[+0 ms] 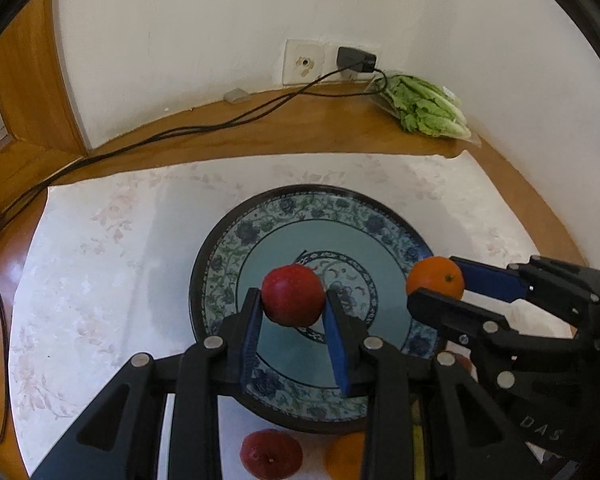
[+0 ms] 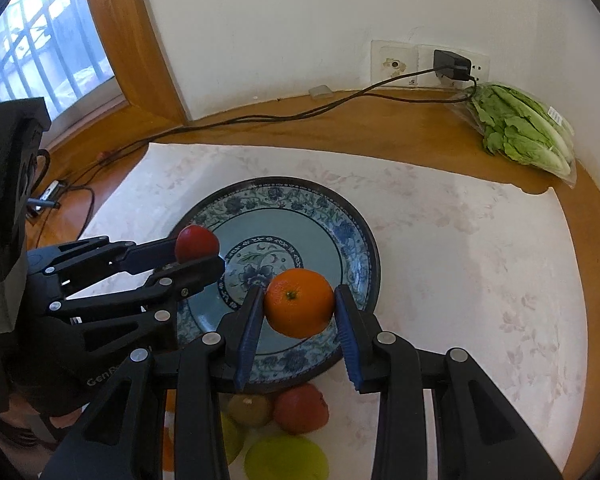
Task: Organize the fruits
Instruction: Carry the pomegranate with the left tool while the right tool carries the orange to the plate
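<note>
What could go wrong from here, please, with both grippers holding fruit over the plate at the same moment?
1. The left gripper holds the red apple and the right gripper the orange close together over the blue patterned plate; the fingers might collide.
2. The plate's centre is smooth, so released fruit may roll toward the rim.
3. Both fruits are gripped only at the sides and could slip.

Each camera sits just behind its own fingers and looks steeply down and forward at the desk (image 1: 308,128) toward the white wall. Both views take in the patterned plate (image 1: 220,256) at close range, the wall socket (image 2: 394,65) and bagged greens (image 2: 520,128); each also catches the other tool from the side.
</note>
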`<action>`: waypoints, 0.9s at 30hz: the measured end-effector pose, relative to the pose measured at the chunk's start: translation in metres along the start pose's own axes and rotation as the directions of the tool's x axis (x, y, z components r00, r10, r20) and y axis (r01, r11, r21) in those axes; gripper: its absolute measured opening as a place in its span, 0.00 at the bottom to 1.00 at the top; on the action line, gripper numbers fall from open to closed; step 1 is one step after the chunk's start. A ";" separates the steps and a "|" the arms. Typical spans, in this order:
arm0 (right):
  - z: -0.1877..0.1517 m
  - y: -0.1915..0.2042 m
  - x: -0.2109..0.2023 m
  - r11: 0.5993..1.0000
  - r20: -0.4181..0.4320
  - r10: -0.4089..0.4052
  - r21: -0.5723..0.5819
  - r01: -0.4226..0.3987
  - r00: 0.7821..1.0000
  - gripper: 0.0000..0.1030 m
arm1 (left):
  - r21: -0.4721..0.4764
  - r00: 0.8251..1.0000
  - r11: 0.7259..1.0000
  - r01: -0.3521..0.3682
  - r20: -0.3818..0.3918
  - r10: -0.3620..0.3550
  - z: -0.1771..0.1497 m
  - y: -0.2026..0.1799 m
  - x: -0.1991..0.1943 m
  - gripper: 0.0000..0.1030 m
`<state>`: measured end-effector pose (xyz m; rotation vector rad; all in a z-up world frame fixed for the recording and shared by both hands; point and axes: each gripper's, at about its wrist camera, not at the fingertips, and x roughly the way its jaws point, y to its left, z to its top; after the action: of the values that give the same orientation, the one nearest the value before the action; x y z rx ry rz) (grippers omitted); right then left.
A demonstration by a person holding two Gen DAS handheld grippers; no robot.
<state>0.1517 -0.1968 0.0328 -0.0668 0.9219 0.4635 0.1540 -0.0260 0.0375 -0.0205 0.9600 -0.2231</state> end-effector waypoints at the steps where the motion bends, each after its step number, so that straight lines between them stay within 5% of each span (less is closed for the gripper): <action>1: 0.000 0.000 0.003 1.000 -0.004 0.000 0.000 0.000 1.000 0.36 | 0.000 1.000 1.000 0.001 -0.002 -0.001 0.000 0.000 0.001 0.31; 27: 0.000 -0.001 0.029 0.997 -0.019 -0.063 -0.039 0.062 0.998 0.36 | 0.014 0.999 0.999 -0.033 -0.001 0.033 -0.002 0.000 0.020 0.31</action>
<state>0.1674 -0.1872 0.0098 -0.1346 0.9280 0.4230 0.1631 -0.0301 0.0199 0.0083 0.9592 -0.1989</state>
